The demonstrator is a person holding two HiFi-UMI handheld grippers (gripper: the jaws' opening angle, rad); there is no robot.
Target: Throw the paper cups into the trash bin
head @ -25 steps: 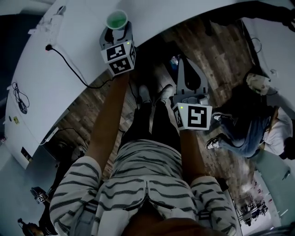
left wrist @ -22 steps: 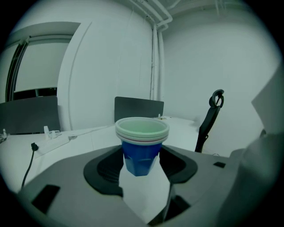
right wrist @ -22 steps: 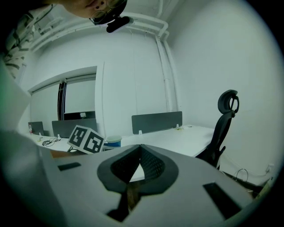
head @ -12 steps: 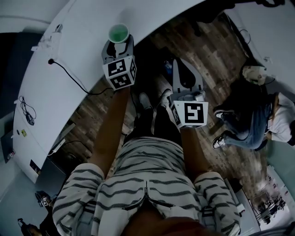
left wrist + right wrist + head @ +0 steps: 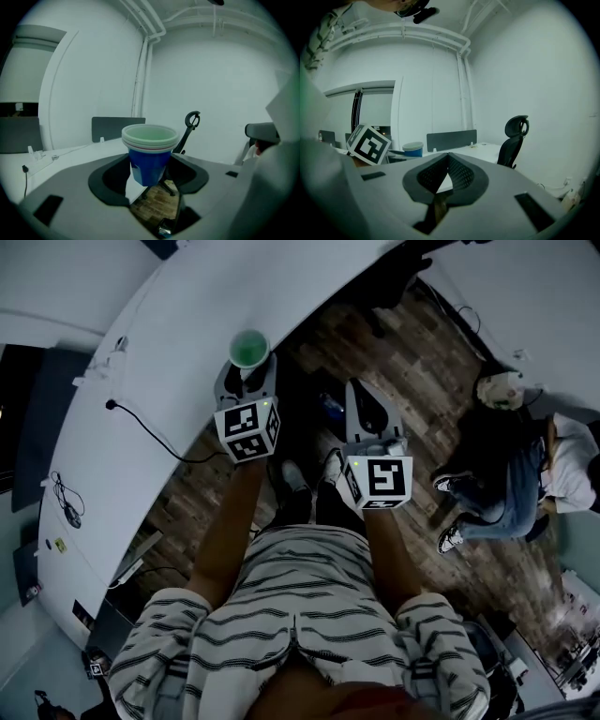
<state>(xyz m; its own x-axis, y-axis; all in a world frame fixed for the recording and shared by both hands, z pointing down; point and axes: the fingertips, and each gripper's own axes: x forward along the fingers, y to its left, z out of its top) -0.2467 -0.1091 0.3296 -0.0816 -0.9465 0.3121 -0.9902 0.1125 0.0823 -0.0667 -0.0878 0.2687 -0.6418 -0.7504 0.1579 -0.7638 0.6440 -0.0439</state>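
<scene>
Cups: I see a nested stack of blue paper cups (image 5: 150, 157) with white rims, upright and pale green inside. In the head view the stack sits at about eleven o'clock, over the edge of the desk. From the left gripper view, floor shows under its base.
Left tongs: my left gripper (image 5: 150, 176) is clamped on the cups, one dark pad on each side of the blue wall. Its marker cube (image 5: 248, 430) sits at six o'clock of the stack in the head view.
Right tongs: my right gripper (image 5: 448, 159) has its ribbed pads (image 5: 461, 174) closed tip to tip, with nothing between them. In the head view it is at three o'clock of the left one, apart from it, over the floor.
Desk: a long white curved desk (image 5: 169, 343) runs from seven o'clock up to one o'clock, with a black cable (image 5: 150, 418) lying across it.
Floor: dark wooden planks (image 5: 422, 362) lie below both grippers.
Room: a black office chair (image 5: 513, 138) stands at three o'clock in the right gripper view. A grey divider panel (image 5: 117, 126) stands on the desk behind the cups.
Others: a seated person in jeans (image 5: 506, 488) is at three o'clock in the head view, well apart from the grippers.
</scene>
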